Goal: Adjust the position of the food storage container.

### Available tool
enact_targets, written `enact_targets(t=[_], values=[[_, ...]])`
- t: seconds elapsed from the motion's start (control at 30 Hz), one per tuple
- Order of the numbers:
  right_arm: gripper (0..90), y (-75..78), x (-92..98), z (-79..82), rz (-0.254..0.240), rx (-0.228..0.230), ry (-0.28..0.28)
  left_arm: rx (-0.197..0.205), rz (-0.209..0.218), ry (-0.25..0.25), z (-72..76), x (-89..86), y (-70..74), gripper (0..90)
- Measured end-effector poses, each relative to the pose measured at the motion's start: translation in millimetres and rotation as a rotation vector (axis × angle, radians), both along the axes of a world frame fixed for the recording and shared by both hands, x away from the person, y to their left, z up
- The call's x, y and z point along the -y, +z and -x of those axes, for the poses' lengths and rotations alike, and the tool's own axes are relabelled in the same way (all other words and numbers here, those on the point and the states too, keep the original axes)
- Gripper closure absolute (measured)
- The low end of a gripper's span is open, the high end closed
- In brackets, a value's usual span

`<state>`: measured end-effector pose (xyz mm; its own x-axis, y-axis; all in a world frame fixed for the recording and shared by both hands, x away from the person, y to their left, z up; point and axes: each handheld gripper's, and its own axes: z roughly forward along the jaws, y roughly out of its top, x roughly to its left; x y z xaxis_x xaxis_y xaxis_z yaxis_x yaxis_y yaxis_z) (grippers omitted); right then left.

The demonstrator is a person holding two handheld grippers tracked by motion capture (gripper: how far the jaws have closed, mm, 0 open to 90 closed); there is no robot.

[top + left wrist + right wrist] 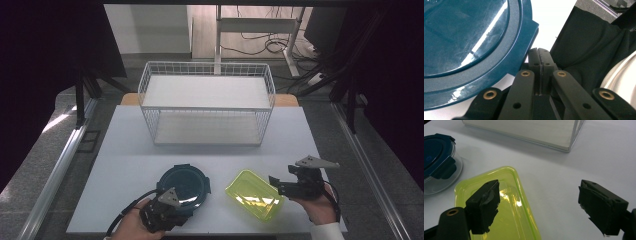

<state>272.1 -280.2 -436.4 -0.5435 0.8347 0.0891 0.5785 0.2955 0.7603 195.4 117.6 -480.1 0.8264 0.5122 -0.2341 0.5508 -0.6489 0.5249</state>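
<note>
While the left tool (167, 207) sits at the surface's near edge with its jaws pressed flat together and nothing between them, its tips rest just beside the near rim of the round blue-lidded container (184, 184), which stands near the middle of the near edge. In the left gripper view the closed pads (540, 62) lie next to a lid tab, apart from it or barely touching; I cannot tell which. With the jaws closed on nothing, a push from here would likely slide the round container (471, 45) across the smooth surface (125, 150) toward the wire basket (207, 102) rather than take hold of it, and a nudge under a tab could pop that latch.

Just to its right, the yellow-green rectangular container (254, 194) lies open and empty, angled toward the near right corner. Farther right, the right tool (280, 186) hovers at that container's right end, jaws spread wide and holding nothing. In the right gripper view one pad (484, 200) hangs over the yellow-green tub (506, 195) and the other stands well off to its side over bare surface. If those jaws close as they stand, I judge they would catch a single thin wall, and the light tub could tip, skid, or slip out. The two containers sit close, so either one sliding may knock the other.
</note>
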Motion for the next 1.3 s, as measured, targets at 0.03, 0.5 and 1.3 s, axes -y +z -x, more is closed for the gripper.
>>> enact_targets(t=[0.03,0.5,1.3], values=[[17.4,-0.3,-0.1,-0.2,0.002,0.001,0.002,0.0,0.0,0.0,0.0,0.0,0.0,90.0],[17.4,-0.4,-0.4,-0.1,0.003,0.003,0.001,0.031,-0.001,0.018,-8.9,2.7,-1.0,90.0],[17.5,-1.1,-1.6,-0.1,0.009,0.004,0.007,0.027,0.044,0.071,-58.9,3.3,-3.6,90.0]])
